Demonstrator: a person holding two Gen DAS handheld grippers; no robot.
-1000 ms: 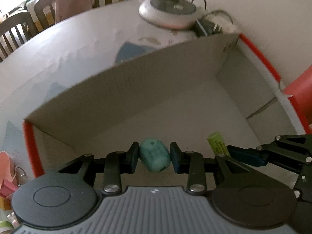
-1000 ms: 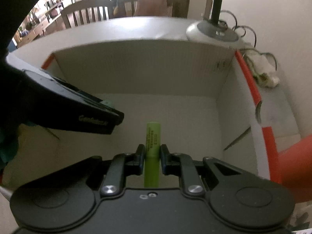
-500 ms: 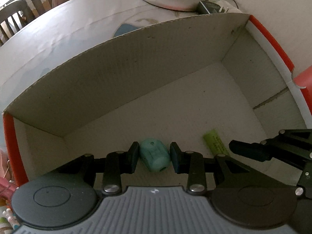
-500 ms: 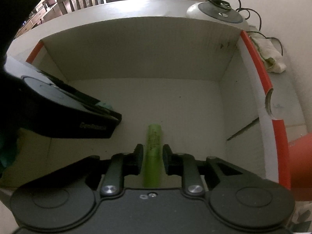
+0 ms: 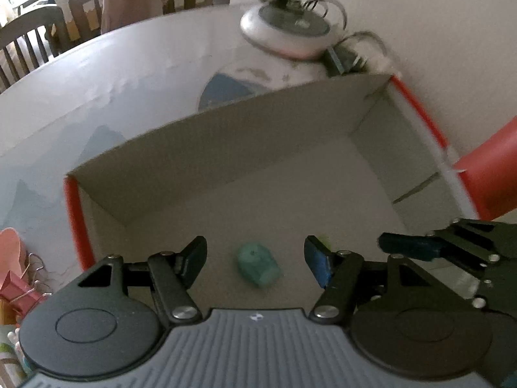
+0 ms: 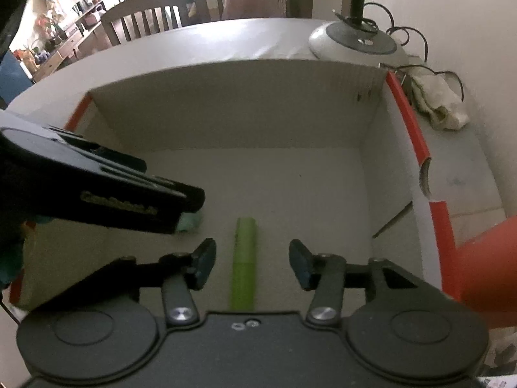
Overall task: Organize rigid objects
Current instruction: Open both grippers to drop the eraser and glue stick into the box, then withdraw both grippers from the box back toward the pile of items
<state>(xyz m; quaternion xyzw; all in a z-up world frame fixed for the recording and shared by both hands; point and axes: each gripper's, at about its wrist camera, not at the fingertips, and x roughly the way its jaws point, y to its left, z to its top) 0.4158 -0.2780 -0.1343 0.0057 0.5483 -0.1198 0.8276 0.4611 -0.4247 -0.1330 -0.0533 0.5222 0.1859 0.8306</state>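
Now both loads down inside the shallow white cardboard box with red edges (image 6: 407, 119): small teal barrel-shaped plastic piece (image 5: 257, 268) on the floor between the spread jaws of the left gripper (image 5: 255, 258), slim lime-green cylinder (image 6: 244, 258) likewise between the parted jaws of the right gripper (image 6: 252, 262). Nothing pinched. Risk, probably: either round piece rolling if clipped by a fingertip on withdrawal; also both grippers close together, so a bump likely.

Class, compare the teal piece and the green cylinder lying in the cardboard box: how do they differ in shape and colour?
The teal piece is short and stubby with rounded corners; the green cylinder is long and slim. The teal piece is blue-green, the cylinder lime. Both lie loose on the cardboard box floor, each between open jaws.
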